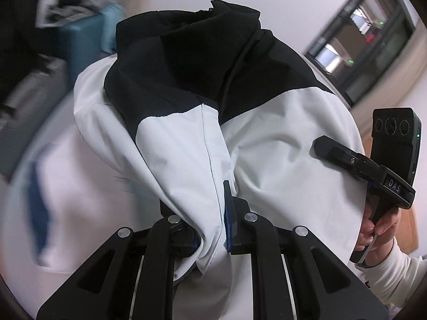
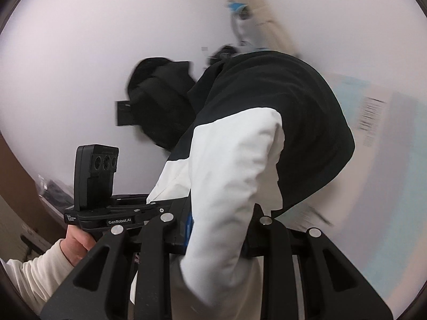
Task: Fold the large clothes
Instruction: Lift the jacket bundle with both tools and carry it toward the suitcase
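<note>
A large white and black jacket (image 1: 267, 138) hangs lifted between both grippers; its black hood and shoulders are at the top. My left gripper (image 1: 213, 229) is shut on a bunched white fold of it. In the left wrist view the right gripper (image 1: 320, 145) reaches onto the jacket's right edge, held by a hand. In the right wrist view my right gripper (image 2: 216, 229) is shut on a white sleeve part of the jacket (image 2: 234, 165). The left gripper's body (image 2: 128, 213) shows just to its left, close by.
A white surface (image 1: 66, 186) lies below the jacket at left. A blue suitcase (image 1: 80, 37) with clothes on it stands behind. A dark window (image 1: 373, 40) is at upper right. A white wall (image 2: 80, 53) fills the right wrist view. The background is motion-blurred.
</note>
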Action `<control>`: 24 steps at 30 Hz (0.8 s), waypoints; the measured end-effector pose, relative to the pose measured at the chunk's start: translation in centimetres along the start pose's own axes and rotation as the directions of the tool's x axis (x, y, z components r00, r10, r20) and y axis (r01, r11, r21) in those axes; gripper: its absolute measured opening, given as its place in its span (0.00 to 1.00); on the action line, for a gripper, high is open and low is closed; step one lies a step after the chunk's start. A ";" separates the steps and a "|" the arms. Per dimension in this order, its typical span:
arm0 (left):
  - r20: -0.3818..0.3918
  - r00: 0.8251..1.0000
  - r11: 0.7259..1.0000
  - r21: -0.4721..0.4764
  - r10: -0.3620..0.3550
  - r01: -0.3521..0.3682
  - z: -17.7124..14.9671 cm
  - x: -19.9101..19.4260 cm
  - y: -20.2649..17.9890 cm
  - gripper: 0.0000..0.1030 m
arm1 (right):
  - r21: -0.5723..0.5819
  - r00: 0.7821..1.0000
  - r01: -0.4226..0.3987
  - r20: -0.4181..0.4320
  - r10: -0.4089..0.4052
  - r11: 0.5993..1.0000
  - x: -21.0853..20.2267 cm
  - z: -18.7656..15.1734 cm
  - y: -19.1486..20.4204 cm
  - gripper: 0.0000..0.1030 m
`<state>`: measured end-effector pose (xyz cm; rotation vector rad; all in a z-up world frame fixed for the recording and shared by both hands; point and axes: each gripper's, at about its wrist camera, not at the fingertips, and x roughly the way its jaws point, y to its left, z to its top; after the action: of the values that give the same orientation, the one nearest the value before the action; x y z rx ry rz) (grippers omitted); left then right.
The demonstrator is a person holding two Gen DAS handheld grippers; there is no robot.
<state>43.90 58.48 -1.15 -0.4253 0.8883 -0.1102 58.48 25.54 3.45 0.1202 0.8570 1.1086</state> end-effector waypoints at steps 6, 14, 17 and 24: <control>0.020 0.980 0.980 -0.012 0.199 -0.199 1.2 -7.2 11.3 0.12 | 0.014 0.990 -0.142 -0.001 0.142 0.990 11.8 2.8 6.8 0.23; -0.066 0.952 0.951 -0.069 0.298 -0.302 -3.4 -0.4 21.9 0.12 | 0.227 0.970 -0.218 -0.060 0.237 0.949 24.8 -2.9 3.5 0.23; -0.105 0.958 0.957 -0.089 0.268 -0.278 -5.4 3.9 24.5 0.12 | 0.232 0.978 -0.135 -0.125 0.167 0.963 27.6 -5.5 1.8 0.23; -0.108 0.969 0.971 -0.066 0.223 -0.231 -4.8 9.2 26.9 0.12 | 0.181 0.978 -0.009 -0.201 0.046 0.983 29.0 -7.3 -1.6 0.22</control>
<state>43.82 79.07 -21.40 -0.3901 1.0361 0.1149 59.77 46.30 -18.13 0.1705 1.1435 1.0807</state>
